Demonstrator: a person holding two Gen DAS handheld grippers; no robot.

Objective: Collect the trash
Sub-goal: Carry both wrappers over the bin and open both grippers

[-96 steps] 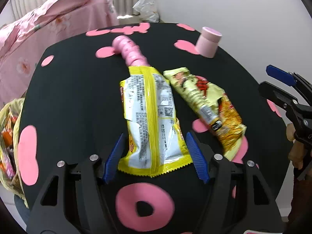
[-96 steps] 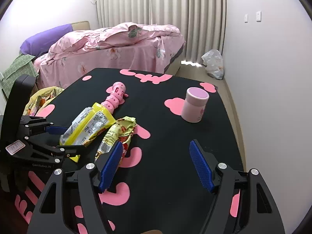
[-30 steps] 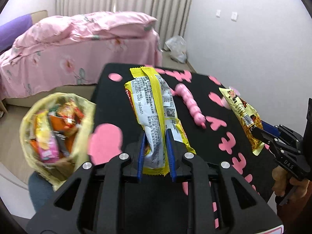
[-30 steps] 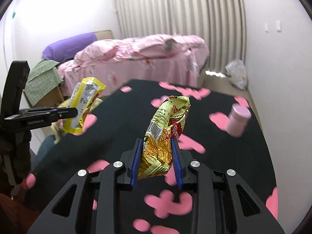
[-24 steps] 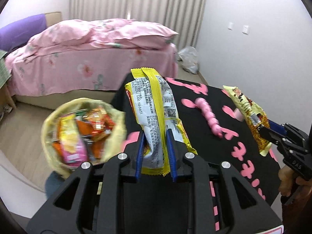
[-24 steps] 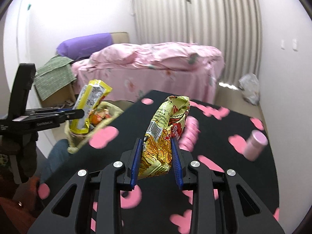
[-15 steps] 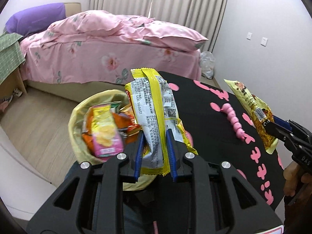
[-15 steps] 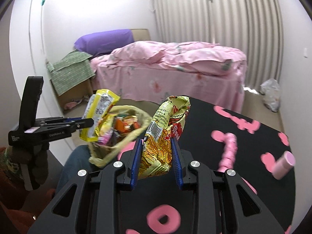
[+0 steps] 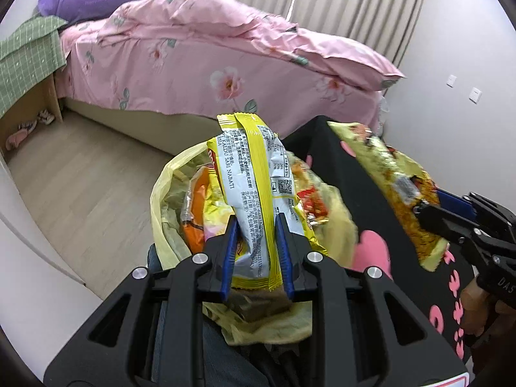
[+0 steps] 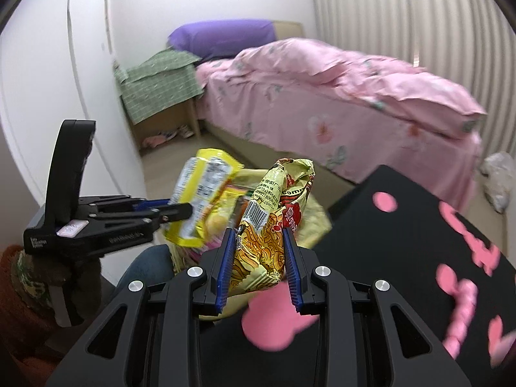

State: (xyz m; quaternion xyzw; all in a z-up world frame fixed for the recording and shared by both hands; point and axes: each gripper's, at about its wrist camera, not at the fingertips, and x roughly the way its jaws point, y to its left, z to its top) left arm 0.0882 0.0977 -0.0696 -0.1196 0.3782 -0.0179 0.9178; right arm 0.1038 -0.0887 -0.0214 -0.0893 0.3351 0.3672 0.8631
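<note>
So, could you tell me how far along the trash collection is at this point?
Done: the yellow trash bag already holds several wrappers. In hand: the left gripper is shut on the yellow-and-white wrapper above the bag's mouth, and the right gripper is shut on the noodle packet beside it. Left: both still need dropping in. The pink toy remains on the black table.

**Bedroom Setting Behind the Work**

A bed with a pink floral duvet (image 9: 225, 61) fills the background, a purple pillow (image 10: 222, 37) at its head. Beside it a green checked cloth (image 10: 158, 82) drapes over a light wooden stand (image 10: 167, 122), with small shoes (image 9: 25, 127) underneath on the pale wood-plank floor (image 9: 74, 187). Cream pleated curtains (image 9: 322, 3) hang behind the bed. A black tabletop with pink cut-out shapes (image 10: 403, 222) carries a pink beaded toy (image 10: 464, 316). A crumpled clear plastic bag (image 10: 498, 180) lies on the floor.
</note>
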